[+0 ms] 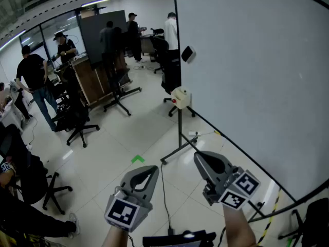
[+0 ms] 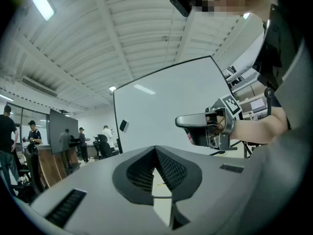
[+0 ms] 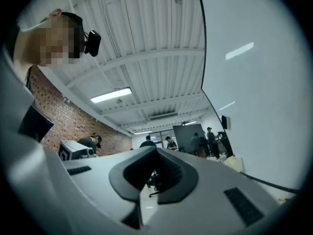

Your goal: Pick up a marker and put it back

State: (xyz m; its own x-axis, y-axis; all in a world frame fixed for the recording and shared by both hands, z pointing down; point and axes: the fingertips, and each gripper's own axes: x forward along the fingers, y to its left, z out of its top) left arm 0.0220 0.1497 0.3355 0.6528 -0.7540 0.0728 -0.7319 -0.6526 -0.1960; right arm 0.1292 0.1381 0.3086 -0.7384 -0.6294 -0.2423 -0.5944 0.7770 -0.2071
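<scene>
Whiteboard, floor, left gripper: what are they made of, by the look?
Whiteboard: glossy white panel, lights reflect; thin dark frame, maybe metal. Floor: shiny pale tiles, faint joints visible. Left gripper: matte grey shell, probably plastic; dark meshed pads, perhaps rubber.

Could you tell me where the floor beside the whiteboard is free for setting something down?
Free: the floor around the green mark, between the whiteboard stand's foot and the black office chair. Crowded: far left, with chairs, wooden cabinet and people; a cable crosses nearer floor.
</scene>
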